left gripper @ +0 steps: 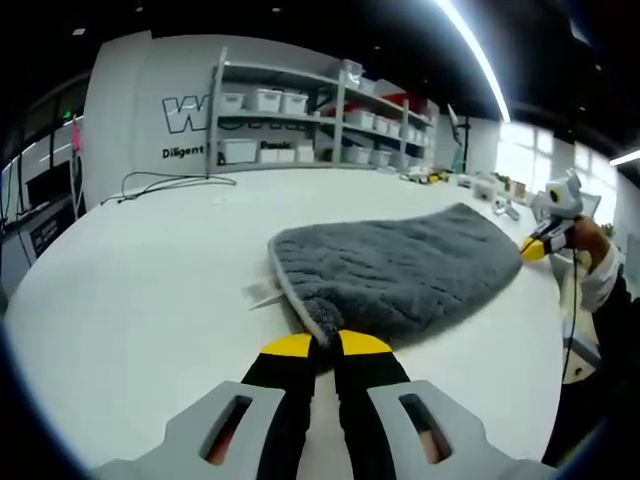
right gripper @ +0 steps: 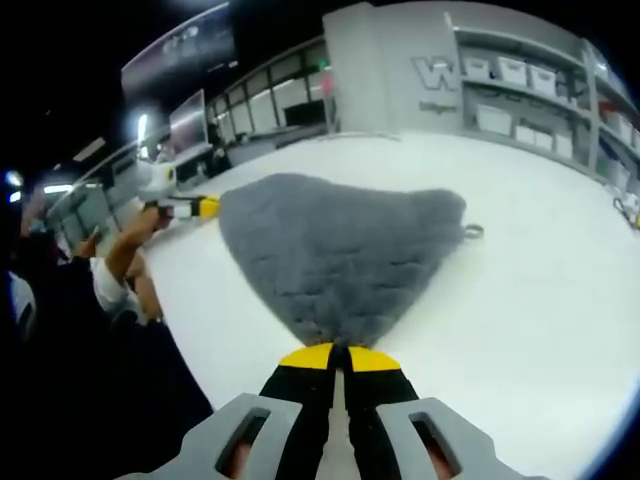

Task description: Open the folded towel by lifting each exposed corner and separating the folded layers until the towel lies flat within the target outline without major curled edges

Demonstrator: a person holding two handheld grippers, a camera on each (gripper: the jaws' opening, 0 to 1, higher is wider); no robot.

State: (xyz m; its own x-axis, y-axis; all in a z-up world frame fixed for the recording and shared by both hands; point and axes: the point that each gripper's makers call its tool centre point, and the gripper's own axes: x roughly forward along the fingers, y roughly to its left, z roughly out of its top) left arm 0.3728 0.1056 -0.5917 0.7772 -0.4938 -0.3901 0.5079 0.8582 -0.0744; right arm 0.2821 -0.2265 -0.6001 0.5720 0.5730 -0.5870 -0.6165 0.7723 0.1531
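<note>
1. Grey and fluffy, the towel (left gripper: pixel 400 265) lies spread on a white table (left gripper: pixel 150 290), at the centre of the left gripper view and reaching toward 2 o'clock.
2. At 6 o'clock in that view, the left gripper (left gripper: pixel 326 345), with black jaws and yellow tips, has its jaws pressed together on the towel's nearest corner, and a tuft of grey pile bulges just above the tips.
3. A pale trimmed edge runs along the towel's side at 9 o'clock, and a small white tag (left gripper: pixel 262 293) pokes out beside it onto the table.
4. Far off at 3 o'clock, the other gripper shows at the towel's opposite end, held by a person's hand (left gripper: pixel 590 238) with a white cuff.
5. Behind the table, at 12 o'clock, stands a shelf unit (left gripper: pixel 320 125) holding white bins, against a wall with large letters.
6. In the right gripper view, the towel (right gripper: pixel 340 250) fans out from 6 o'clock toward the centre, and a small loop (right gripper: pixel 472 232) shows at its edge near 2 o'clock.
7. The right gripper (right gripper: pixel 338 358) sits at 6 o'clock, with its yellow-tipped jaws closed tight on the towel's near corner.
8. At 9 to 10 o'clock, the left gripper (right gripper: pixel 205 207) meets the towel's far corner, held by a person's arm (right gripper: pixel 125 250).
</note>
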